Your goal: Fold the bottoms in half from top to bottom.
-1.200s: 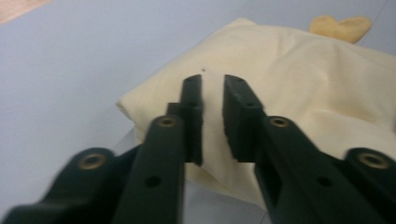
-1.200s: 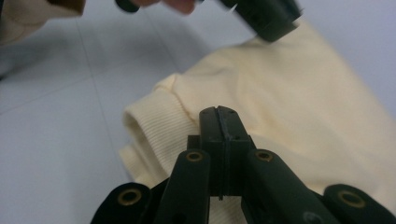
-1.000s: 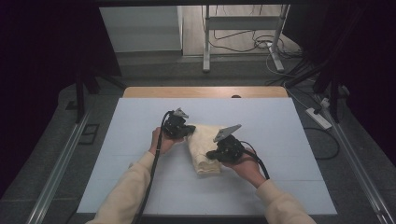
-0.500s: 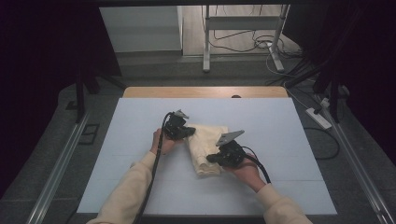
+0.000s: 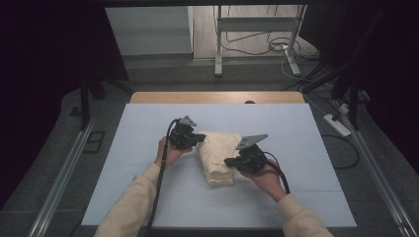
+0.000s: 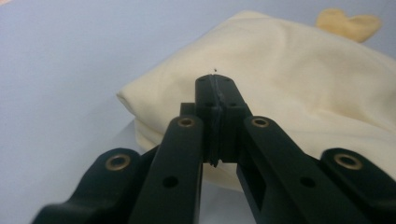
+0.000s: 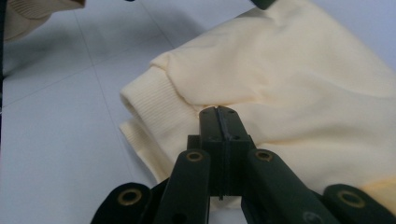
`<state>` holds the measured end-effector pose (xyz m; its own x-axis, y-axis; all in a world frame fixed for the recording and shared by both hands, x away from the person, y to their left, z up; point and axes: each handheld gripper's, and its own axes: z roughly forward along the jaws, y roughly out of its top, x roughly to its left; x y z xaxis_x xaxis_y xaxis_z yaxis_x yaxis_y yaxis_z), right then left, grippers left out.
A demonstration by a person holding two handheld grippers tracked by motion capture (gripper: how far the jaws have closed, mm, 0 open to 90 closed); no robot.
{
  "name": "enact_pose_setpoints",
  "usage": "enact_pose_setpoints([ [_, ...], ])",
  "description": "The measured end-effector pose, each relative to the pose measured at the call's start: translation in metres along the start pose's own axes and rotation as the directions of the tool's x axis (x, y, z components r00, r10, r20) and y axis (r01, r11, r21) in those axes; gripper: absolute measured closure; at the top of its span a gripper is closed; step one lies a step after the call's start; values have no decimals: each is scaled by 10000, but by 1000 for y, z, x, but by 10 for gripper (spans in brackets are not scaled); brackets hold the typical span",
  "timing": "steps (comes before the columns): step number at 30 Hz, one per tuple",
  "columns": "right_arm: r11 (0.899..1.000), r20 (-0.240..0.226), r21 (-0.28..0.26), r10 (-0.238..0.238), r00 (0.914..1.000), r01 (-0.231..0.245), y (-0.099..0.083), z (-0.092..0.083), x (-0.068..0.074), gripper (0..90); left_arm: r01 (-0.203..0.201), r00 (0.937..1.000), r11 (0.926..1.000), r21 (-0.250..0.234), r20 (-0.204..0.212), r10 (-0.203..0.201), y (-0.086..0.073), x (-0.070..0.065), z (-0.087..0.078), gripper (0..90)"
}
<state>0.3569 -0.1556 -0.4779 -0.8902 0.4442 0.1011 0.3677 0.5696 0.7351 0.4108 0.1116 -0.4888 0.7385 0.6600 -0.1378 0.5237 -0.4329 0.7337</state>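
Both pairs of jaws stood pressed together, pad to pad, with no cloth visibly between them in either gripper view. The left gripper [image 6: 215, 84] had its closed tips at the upper face of the folded cream sweatshirt [image 6: 299, 79], near a rounded fold corner; whether they touched the fabric could not be told. The right gripper [image 7: 220, 114] sat with its closed tips against the garment just beside the ribbed hem [image 7: 144, 105], which lay doubled at the bundle's near end. From the high view, the sweatshirt [image 5: 217, 153] lay in a compact folded stack about mid-way across the pale blue table mat [image 5: 296, 128], the left gripper [image 5: 197, 137] on its left flank and the right gripper [image 5: 232, 162] on its right flank, nearer the person. The step in hand looked like pressing and tidying the fold. To do it well, I judged: keep the jaws closed and use them as blunt pushers, press down evenly from both flanks of the sweatshirt, stroke outward from its middle so trapped air leaves, and avoid snagging the ribbed hem, which could drag the layers out of square.
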Motion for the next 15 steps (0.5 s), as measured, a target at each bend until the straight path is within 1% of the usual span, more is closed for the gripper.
enact_pose_setpoints([
  [2,10000,109,-16,35,9999,-35,-1,-4,-1,894,-70,10000,10000,-35,-7,70,-2,-2,-5,883],
  [8,9998,408,-163,-57,9991,64,-6,-15,-1,894,-118,9999,9997,-200,29,119,-13,-8,-19,879],
  [13,9993,627,-339,179,9979,-158,-16,-26,-6,893,48,10000,9994,-331,21,-47,-26,-9,-31,864],
  [15,9989,720,-397,275,9970,-247,-21,-31,-9,890,88,10000,9994,-335,44,-86,-31,-10,-36,829],
])
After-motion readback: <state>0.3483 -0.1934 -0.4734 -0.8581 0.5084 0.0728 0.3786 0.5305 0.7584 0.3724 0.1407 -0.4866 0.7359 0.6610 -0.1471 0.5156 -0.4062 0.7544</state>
